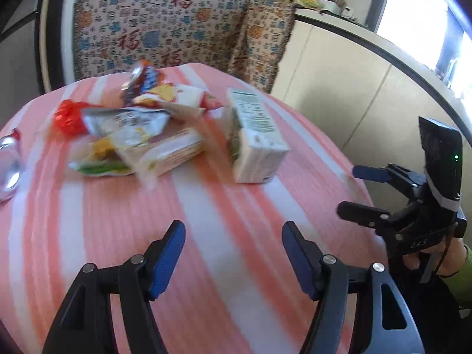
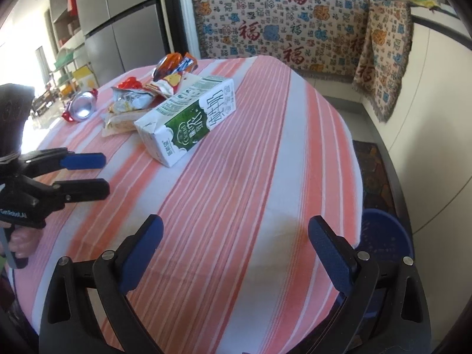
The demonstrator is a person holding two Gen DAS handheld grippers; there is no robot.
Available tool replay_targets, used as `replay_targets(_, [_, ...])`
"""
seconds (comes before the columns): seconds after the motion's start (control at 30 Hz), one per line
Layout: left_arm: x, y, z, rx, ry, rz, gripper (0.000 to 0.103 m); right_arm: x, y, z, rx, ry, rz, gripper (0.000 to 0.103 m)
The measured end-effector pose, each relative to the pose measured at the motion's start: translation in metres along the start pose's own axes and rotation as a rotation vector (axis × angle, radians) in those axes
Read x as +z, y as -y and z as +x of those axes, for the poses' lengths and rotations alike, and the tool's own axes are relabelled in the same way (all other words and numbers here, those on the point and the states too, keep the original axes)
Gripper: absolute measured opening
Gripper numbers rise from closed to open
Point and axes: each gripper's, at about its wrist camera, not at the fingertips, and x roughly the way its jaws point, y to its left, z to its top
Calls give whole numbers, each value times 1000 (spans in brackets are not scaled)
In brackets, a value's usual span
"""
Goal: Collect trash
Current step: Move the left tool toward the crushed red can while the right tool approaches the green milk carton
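Observation:
A white and green milk carton [image 2: 188, 118] lies on its side on the pink striped tablecloth [image 2: 250, 177]; it also shows in the left wrist view [image 1: 256, 138]. Behind it lie several crumpled snack wrappers [image 1: 141, 129], a red wrapper [image 1: 69, 116] and a crushed can [image 2: 82, 106]. My left gripper [image 1: 233, 253] is open and empty above the cloth, short of the pile. My right gripper [image 2: 236, 247] is open and empty over the near table edge. Each gripper shows in the other's view, the left [image 2: 94, 174] and the right [image 1: 357, 191].
A blue bin [image 2: 386, 236] stands on the floor beside the table's right edge, under my right gripper. A patterned cloth [image 2: 280, 23] hangs over the counter behind the table. White cabinets [image 1: 339, 88] run along the right. A fridge [image 2: 124, 14] stands at the back left.

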Motion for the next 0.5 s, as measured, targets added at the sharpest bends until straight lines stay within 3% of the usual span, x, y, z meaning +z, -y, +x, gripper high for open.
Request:
replay_targets(0.17, [-20, -69, -41, 233, 43, -147, 70, -5, -28, 5, 9, -3, -88, 99])
replay_targets(0.23, [-22, -102, -50, 290, 47, -220, 70, -7, -37, 9, 14, -13, -111, 99])
replay_targets(0.33, [-20, -147, -67, 281, 95, -326, 71, -10, -48, 15, 3, -20, -141, 99])
replay_targets(0.5, [7, -174, -70, 286, 88, -248, 75, -9, -54, 16, 3, -14, -145, 100])
